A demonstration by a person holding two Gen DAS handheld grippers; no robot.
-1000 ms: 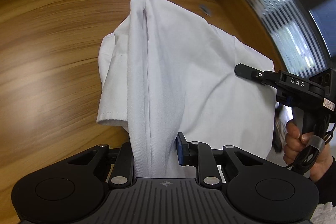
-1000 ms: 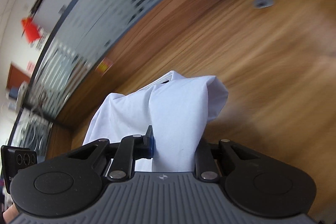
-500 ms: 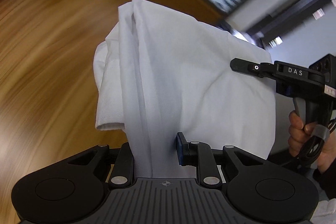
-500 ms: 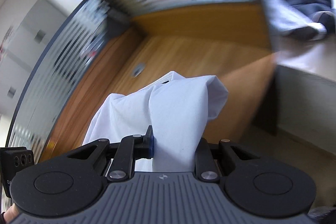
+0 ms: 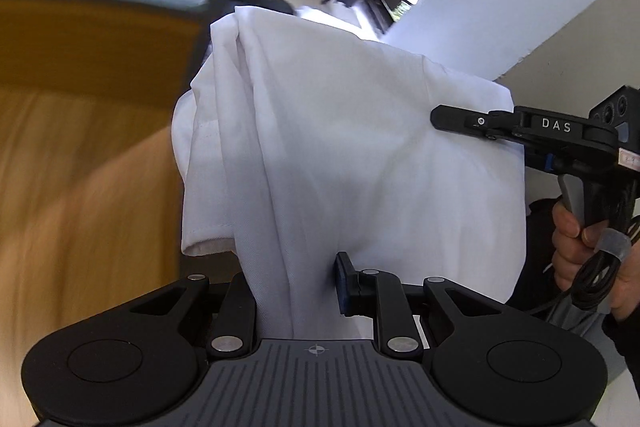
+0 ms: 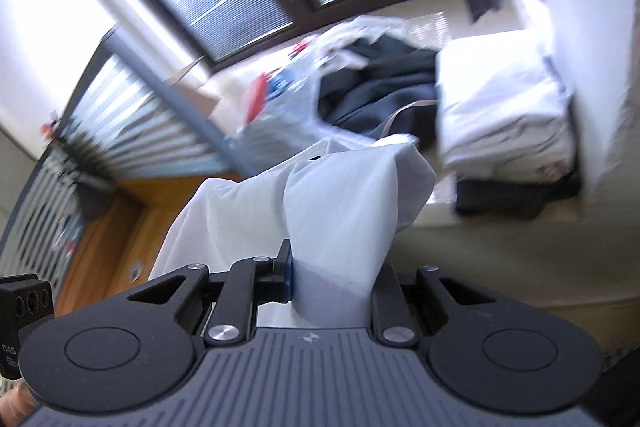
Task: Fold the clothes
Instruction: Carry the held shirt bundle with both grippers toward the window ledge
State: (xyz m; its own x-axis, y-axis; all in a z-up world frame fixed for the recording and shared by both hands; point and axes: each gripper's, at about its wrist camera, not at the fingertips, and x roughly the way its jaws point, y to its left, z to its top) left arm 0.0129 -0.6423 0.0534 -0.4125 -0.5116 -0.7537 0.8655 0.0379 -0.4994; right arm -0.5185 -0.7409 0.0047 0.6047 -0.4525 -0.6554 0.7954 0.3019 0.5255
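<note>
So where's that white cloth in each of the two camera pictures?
Left wrist view: the white cloth fills the middle, rising from the left tool, which is shut on it; the right tool grips its right edge.
Right wrist view: lower middle, bunched in the right tool.
Shared landmark: the wooden table, left of the cloth in both views.

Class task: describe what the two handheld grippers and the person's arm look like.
Both grippers are matte black with ribbed grey-black bodies, silver pivot pins and blue pads. The right gripper, seen from the left wrist view, reads "DAS", has a grey trigger and black cables bound with grey tape. The sleeve is dark.
</note>
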